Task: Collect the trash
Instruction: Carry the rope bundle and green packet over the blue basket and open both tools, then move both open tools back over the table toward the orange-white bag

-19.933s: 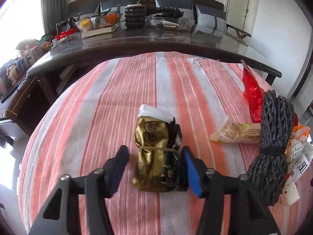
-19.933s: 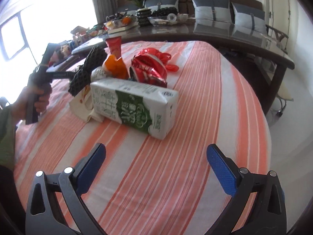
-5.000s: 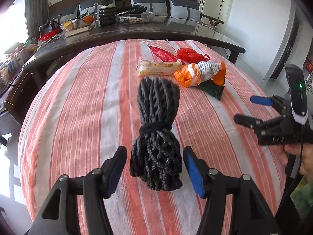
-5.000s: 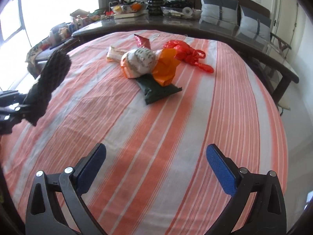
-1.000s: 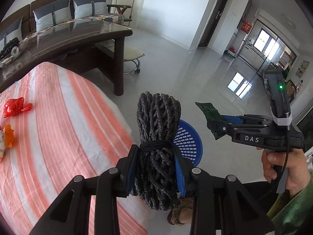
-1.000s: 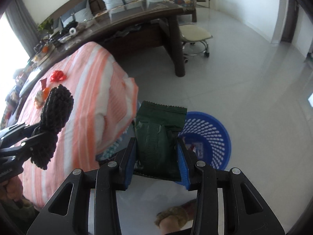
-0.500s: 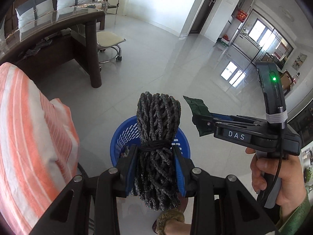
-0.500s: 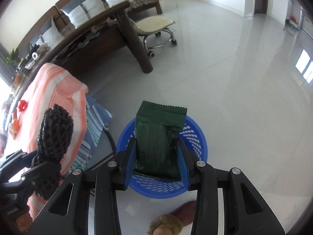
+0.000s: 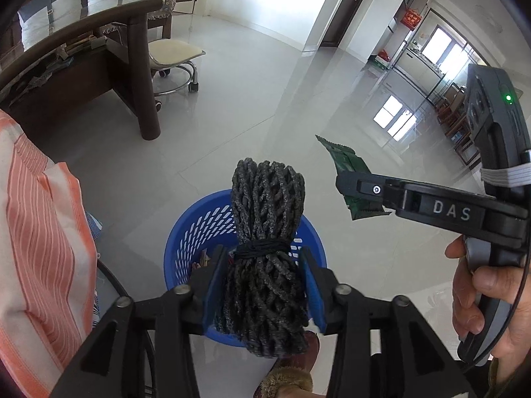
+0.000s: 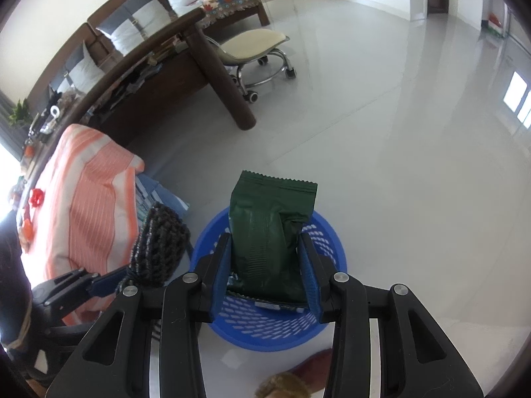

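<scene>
Left gripper (image 9: 264, 287) at 6 o'clock, jaws opening, one dark rope bundle (image 9: 265, 258) between its pads, hanging over one blue basket (image 9: 186, 232). Right gripper (image 10: 268, 277) clamped on one green packet (image 10: 268, 232), above the same basket's rim. One striped cloth (image 9: 39, 232) at 9 o'clock. Farther off at 11 o'clock, one dark table (image 9: 99, 49) and one stool (image 9: 174, 53).
</scene>
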The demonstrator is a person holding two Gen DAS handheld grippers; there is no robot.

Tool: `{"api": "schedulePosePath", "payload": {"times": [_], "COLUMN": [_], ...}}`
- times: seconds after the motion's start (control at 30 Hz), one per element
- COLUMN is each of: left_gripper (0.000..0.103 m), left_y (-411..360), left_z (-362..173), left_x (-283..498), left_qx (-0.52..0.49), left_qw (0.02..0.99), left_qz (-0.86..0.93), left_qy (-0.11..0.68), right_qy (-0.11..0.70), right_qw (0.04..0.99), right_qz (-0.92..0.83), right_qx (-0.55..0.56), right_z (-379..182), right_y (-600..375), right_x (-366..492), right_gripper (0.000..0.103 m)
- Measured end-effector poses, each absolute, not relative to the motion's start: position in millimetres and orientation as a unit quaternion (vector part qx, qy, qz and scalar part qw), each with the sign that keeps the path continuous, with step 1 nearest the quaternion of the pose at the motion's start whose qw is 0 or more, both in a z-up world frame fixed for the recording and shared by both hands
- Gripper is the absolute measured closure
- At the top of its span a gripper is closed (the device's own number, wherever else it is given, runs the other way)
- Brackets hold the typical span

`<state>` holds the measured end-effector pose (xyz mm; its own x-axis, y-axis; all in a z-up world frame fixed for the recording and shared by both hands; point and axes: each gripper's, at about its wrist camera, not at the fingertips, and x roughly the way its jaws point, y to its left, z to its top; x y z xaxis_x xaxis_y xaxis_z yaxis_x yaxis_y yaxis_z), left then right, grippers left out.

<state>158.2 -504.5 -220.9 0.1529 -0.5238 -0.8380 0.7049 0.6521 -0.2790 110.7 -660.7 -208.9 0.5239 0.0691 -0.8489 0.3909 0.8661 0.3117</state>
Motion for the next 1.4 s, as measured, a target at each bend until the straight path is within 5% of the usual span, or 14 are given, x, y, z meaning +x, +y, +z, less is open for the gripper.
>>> {"api": "schedulePosePath", "payload": {"times": [0.03, 0.07, 0.13, 0.37, 0.6, 1.03, 1.4], "left_gripper": [0.03, 0.029, 0.029, 0.029, 0.029, 0.029, 0.029], "left_y": [-507.8, -509.2, -509.5, -481.4, -410.5, -182.8, -43.6], "left_z": [-224.9, -228.0, -231.1, -209.5, -155.6, -151.9, -163.4], "left_x": [159.8, 161.8, 167.2, 169.3, 137.3, 123.1, 154.4], "left_qx": [0.088, 0.084, 0.074, 0.038, 0.045, 0.071, 0.021], "left_qw": [0.756, 0.759, 0.758, 0.774, 0.807, 0.863, 0.878], "left_qz": [-0.402, -0.398, -0.395, -0.382, -0.375, -0.218, -0.137], "left_qy": [0.509, 0.508, 0.514, 0.504, 0.454, 0.451, 0.458], "right_qy": [0.477, 0.476, 0.47, 0.446, 0.429, 0.374, 0.431], "right_qw": [0.839, 0.839, 0.84, 0.855, 0.875, 0.925, 0.886], "right_qz": [-0.097, -0.097, -0.098, -0.119, -0.152, -0.006, 0.158], "right_qx": [0.242, 0.245, 0.253, 0.237, 0.164, 0.063, -0.066], "right_z": [-208.8, -209.7, -209.5, -194.6, -171.5, -124.7, -170.2], "right_y": [-661.6, -662.5, -665.3, -667.3, -647.4, -454.8, -226.7], "right_x": [111.1, 112.3, 111.8, 109.4, 117.9, 150.3, 161.9], "right_gripper": [0.058, 0.057, 0.037, 0.034, 0.004, 0.003, 0.003]}}
